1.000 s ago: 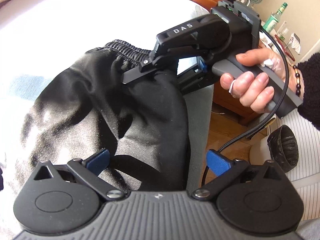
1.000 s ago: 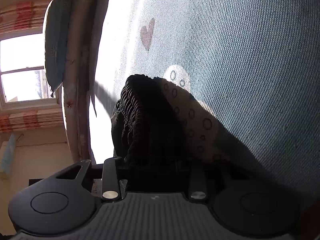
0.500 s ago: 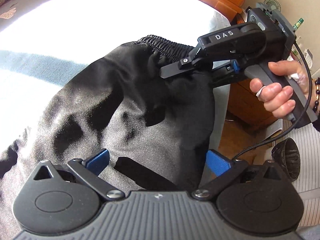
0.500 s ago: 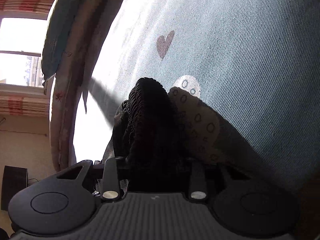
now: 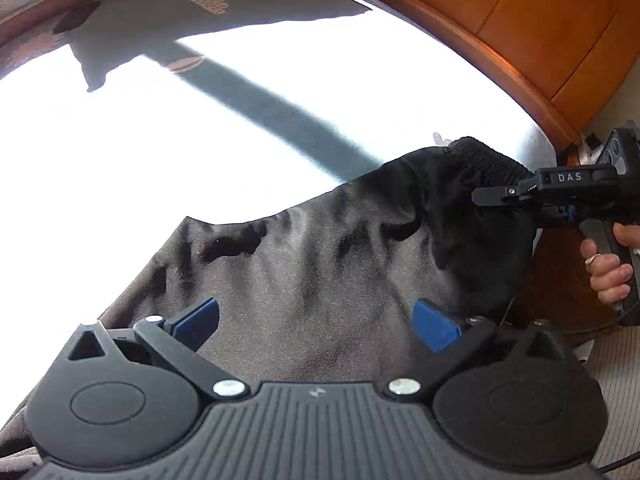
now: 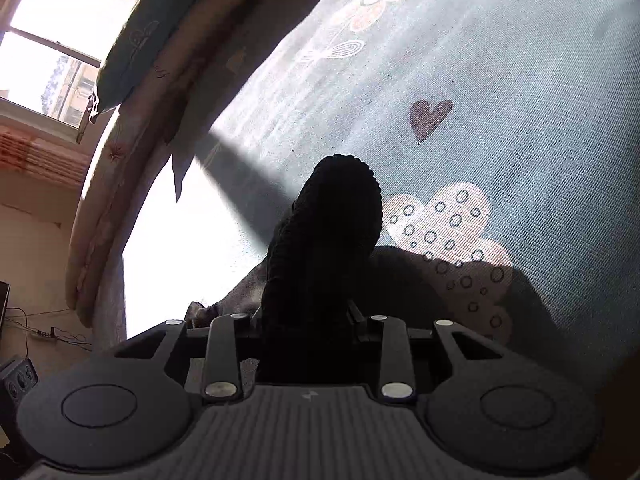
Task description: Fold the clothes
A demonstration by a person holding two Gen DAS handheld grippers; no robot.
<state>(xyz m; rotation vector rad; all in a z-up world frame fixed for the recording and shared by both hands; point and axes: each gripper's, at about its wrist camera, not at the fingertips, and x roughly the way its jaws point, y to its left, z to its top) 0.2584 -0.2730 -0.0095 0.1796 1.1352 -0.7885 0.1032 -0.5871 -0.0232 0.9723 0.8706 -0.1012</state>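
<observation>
A black garment with a ribbed elastic waistband lies spread over the sunlit bed. In the left wrist view my right gripper, held by a hand, is clamped on the waistband at the garment's far right corner and holds it raised. The right wrist view shows the waistband bunched between the jaws of the right gripper, rising in front of the lens. My left gripper hovers over the middle of the cloth, its blue pads wide apart with nothing between them.
The bed sheet is blue-grey, printed with hearts and flowers, with glaring sun patches. An orange wooden bed board curves along the far right. A pillow and a window lie at the left. Floor and cables show below the bed's edge.
The right gripper has risen with the waistband and now sits farther right in the left view. The left gripper has shifted left over the cloth, still open; more garment shows stretched between them.
</observation>
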